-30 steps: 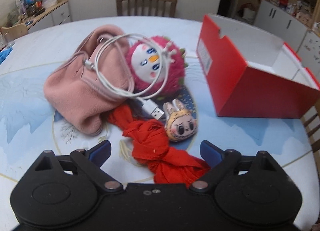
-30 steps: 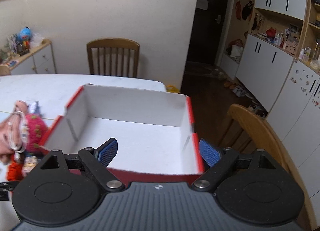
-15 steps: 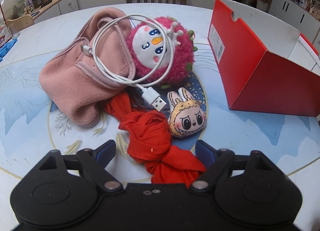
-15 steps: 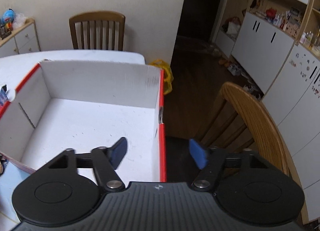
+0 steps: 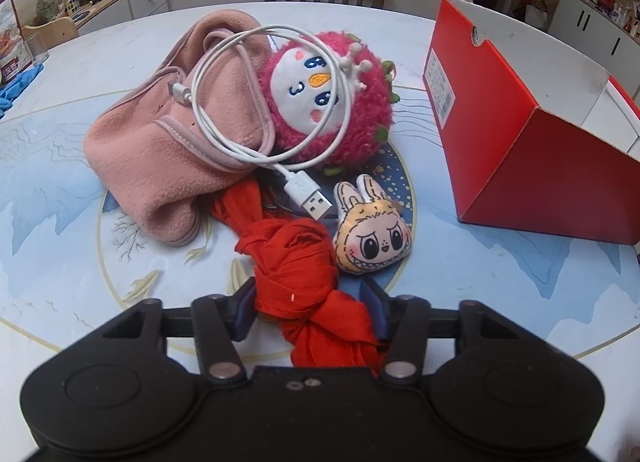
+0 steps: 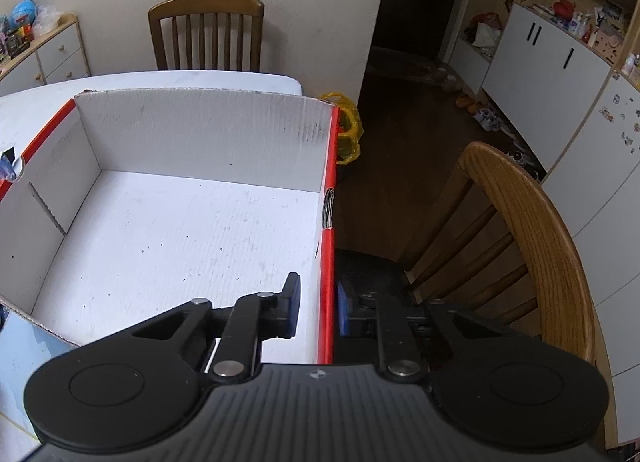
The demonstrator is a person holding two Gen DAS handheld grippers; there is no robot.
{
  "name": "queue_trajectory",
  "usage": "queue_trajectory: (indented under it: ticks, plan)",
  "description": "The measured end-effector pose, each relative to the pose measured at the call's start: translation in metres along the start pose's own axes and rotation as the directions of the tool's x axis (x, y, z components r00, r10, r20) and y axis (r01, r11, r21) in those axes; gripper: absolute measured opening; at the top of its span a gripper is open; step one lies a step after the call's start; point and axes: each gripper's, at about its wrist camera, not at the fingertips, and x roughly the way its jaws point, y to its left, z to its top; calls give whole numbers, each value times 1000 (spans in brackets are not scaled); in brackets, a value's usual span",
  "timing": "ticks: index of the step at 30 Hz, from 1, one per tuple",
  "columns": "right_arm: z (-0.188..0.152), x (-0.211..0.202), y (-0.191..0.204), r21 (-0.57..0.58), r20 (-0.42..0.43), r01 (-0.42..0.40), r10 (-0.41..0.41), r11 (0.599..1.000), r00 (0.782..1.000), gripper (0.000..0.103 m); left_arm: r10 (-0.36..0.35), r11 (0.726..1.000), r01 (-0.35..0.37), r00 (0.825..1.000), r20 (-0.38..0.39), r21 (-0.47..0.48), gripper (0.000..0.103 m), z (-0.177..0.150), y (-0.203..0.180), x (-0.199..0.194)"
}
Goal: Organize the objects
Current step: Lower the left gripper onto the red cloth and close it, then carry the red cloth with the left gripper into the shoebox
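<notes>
Left gripper [image 5: 310, 312]: jaws closing; knotted red cloth [image 5: 308, 282] lies between the blue pads, which touch its sides.
Red cloth: twisted and knotted, running from between the left fingers ahead toward the pink fleece pouch [image 5: 172, 142].
Bunny-face plush [image 5: 370, 234]: just ahead and to the right of the left gripper, touching the cloth's right side.
White USB cable [image 5: 256, 102]: coiled, ahead of the left gripper, draped over the pouch and the pink round plush [image 5: 332, 102]; plug end lies near the bunny plush.
Red box [image 5: 532, 134]: well to the right of the left gripper, on the table [image 5: 60, 254].
Right gripper [image 6: 318, 312]: jaws closing over the box's right wall [image 6: 328, 262]; one pad inside, one outside; narrow gap visible on the inside pad, contact not certain.
Box interior [image 6: 180, 230]: white, ahead and left of the right gripper.
Wooden chair [image 6: 532, 230]: just right of the right gripper.
</notes>
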Motion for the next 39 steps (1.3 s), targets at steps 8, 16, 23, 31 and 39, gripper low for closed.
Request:
queue_trajectory:
  ticks: [8, 16, 23, 31, 39]
  plan:
    - [0, 2, -6, -8, 0, -10, 10, 1000, 1000, 8, 22, 999, -23, 1000, -5, -33, 30, -5, 4, -10]
    - [-1, 2, -9, -13, 7, -35, 35, 999, 999, 7, 23, 998, -24, 1000, -4, -61, 28, -5, 10, -35]
    - [-2, 0, -11, -15, 6, -58, 58, 998, 998, 7, 4, 999, -3, 999, 37, -45, 28, 0, 4, -67]
    - [-2, -1, -13, -14, 3, -71, 71, 997, 997, 7, -55, 998, 51, 990, 127, 35, 28, 27, -21, -100]
    - [-5, -4, -15, -12, 1, -87, 87, 996, 996, 7, -132, 984, 105, 972, 195, 140, 28, 62, -60, -110]
